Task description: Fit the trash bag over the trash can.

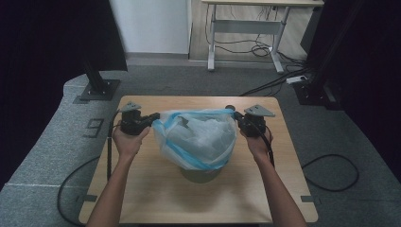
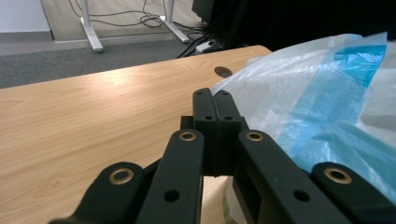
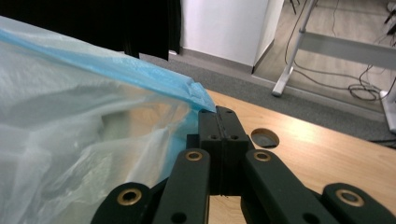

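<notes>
Over the middle of the wooden desk (image 1: pixel 142 189), a translucent white plastic bag with a blue rim (image 1: pixel 198 135) is stretched above a small dark bin (image 1: pixel 201 175), pinched by the clamped left gripper (image 1: pixel 152 118) and right gripper (image 1: pixel 236 116). Thin film may tear (if overstretched), or slip free.

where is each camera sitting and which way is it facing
High view: above the person's side, looking forward and down at the table; forearms, left hand-held gripper and right hand-held gripper show.
Left gripper view: rides its gripper, along shut jaws toward the bag.
Right gripper view: same, from the opposite side.
All share bag and table.
</notes>
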`<state>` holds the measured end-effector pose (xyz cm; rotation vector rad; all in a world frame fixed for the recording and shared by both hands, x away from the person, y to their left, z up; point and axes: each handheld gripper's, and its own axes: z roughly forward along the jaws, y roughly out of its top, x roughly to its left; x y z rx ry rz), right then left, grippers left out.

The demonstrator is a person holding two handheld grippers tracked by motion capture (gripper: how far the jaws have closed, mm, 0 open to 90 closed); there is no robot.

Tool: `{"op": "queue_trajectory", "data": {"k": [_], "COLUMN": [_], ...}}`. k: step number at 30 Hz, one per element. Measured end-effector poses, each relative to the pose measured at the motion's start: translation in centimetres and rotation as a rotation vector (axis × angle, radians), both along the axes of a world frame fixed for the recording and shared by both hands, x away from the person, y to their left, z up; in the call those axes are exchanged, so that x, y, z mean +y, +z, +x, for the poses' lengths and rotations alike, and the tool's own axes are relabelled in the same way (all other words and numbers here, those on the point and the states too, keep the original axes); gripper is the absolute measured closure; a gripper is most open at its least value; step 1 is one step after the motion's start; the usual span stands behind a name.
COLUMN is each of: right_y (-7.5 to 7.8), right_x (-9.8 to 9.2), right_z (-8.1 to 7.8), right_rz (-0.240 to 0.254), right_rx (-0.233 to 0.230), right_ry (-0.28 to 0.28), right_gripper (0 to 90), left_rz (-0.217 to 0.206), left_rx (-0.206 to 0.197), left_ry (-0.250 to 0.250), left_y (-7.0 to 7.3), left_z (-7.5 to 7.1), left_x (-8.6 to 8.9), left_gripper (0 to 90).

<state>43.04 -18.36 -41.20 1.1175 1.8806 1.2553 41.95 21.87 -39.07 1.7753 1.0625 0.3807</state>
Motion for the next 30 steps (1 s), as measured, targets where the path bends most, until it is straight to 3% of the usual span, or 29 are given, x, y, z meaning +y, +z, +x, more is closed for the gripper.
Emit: {"op": "queue_trajectory", "data": {"k": [8,18,23,28,30], "right_y": [-2.1,-3.7,-4.1,-4.9,-5.2], "right_x": [0.7,1.1,1.6,1.7,1.7], "right_z": [0.9,1.2,1.4,1.5,1.5], "right_rz": [-0.019,-0.015,-0.037,-0.059,-0.057], "right_rx": [0.075,0.153,0.194,0.229,0.241], "right_ry": [0.012,0.068,0.103,0.094,0.093], "right_gripper": [89.0,89.1,89.1,89.1,89.1], "left_rz": [0.019,0.021,0.021,0.035,0.061], "left_rx": [0.056,0.126,0.161,0.193,0.196], "left_ry": [0.014,0.001,0.001,0.008,0.004], "left_y": [-1.4,-2.9,-3.7,-4.9,-5.2], "left_z": [0.9,1.5,2.0,2.3,2.1], "left_x": [-0.2,-0.7,-0.9,-0.9,-1.1], "left_gripper": [90.0,90.0,90.0,90.0,90.0]}}
